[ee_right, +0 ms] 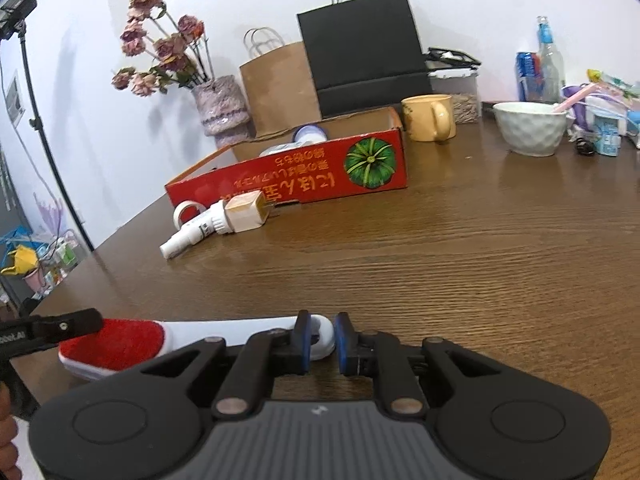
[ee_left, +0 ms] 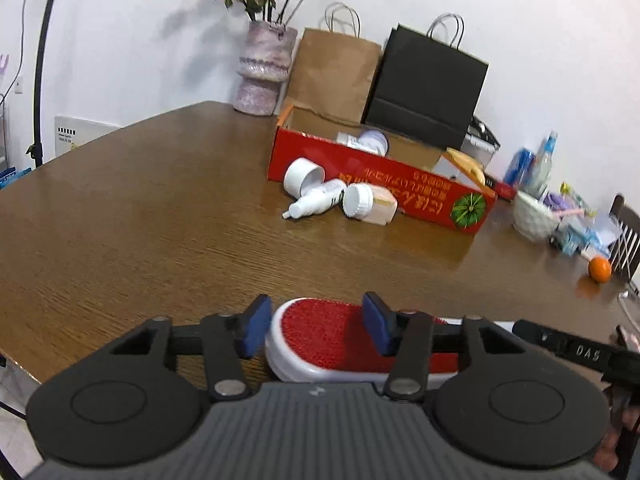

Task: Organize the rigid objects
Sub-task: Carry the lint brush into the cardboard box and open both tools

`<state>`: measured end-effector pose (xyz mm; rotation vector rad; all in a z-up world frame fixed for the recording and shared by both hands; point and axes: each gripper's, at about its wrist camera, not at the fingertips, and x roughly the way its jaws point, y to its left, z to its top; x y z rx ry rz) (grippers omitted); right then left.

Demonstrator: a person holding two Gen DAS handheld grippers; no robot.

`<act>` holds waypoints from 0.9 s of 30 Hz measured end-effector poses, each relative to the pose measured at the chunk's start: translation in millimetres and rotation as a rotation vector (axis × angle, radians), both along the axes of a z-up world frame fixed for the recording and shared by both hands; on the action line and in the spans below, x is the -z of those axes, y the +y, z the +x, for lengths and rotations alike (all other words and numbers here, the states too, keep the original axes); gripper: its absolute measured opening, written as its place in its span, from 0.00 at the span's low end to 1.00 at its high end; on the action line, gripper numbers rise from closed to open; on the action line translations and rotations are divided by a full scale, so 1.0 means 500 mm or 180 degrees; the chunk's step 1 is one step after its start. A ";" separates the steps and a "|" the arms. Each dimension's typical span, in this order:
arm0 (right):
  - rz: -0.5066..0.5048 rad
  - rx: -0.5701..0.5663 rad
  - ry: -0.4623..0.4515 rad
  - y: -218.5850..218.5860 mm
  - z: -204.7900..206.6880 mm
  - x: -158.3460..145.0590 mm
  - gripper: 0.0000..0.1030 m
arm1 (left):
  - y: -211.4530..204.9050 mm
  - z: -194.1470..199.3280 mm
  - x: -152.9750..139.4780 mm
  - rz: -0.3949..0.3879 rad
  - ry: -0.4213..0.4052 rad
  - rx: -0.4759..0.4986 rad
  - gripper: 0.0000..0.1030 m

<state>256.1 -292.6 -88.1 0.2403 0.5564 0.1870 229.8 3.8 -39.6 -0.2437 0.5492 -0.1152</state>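
Brush (ee_left: 332, 336) (red-bristled) lies between left hand-held gripper (ee_left: 316, 326) pads, open, not gripping.

I'm getting bright, even indoor light; the flowers (ee_right: 160, 48) throw soft shadows on the wall (ee_right: 100, 120). The table (ee_left: 120, 220) shows sheen. Fisheye bends the edges, corners dark, slight blur throughout.

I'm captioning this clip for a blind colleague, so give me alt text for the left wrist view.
The open left gripper straddles the red head of a lint brush at the near edge of a wooden table. Farther back, white bottles lie beside a red box.
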 end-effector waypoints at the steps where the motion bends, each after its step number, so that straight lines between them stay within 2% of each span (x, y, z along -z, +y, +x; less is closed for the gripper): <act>1: 0.0046 0.0014 -0.0036 -0.003 -0.004 -0.003 0.14 | 0.000 -0.004 -0.004 -0.0023 -0.0052 -0.0019 0.46; 3: 0.0069 0.0055 -0.0144 -0.006 -0.010 -0.018 0.14 | 0.000 -0.010 -0.016 -0.0075 -0.0209 -0.0056 0.43; 8: 0.0044 0.0118 -0.0731 -0.003 0.001 -0.095 0.14 | -0.009 -0.004 -0.069 -0.0198 -0.0949 -0.0229 0.42; 10: -0.0006 0.0137 -0.0935 -0.006 0.027 -0.131 0.14 | -0.016 0.031 -0.103 -0.0208 -0.1106 -0.0190 0.42; 13: 0.0000 0.0111 -0.1084 -0.016 0.091 -0.185 0.14 | -0.026 0.109 -0.167 -0.0259 -0.1295 -0.0185 0.42; 15: -0.0042 0.0138 -0.1151 -0.018 0.152 -0.219 0.14 | -0.035 0.177 -0.203 -0.0204 -0.1408 -0.0141 0.42; 18: -0.0019 0.0211 -0.1079 -0.031 0.272 -0.260 0.14 | -0.045 0.295 -0.229 -0.0196 -0.1334 -0.0070 0.42; 20: 0.0004 0.0210 -0.0976 -0.038 0.351 -0.265 0.14 | -0.046 0.371 -0.225 -0.0231 -0.1285 -0.0069 0.42; 22: 0.0028 0.0189 -0.0783 -0.038 0.427 -0.250 0.14 | -0.048 0.435 -0.209 -0.0140 -0.1221 -0.0092 0.42; 24: -0.0002 0.0179 -0.0580 -0.035 0.502 -0.223 0.14 | -0.041 0.504 -0.187 -0.0133 -0.1019 -0.0092 0.42; 27: -0.0041 0.0210 -0.0277 -0.019 0.586 -0.183 0.15 | -0.026 0.603 -0.147 -0.0191 -0.0582 -0.0072 0.42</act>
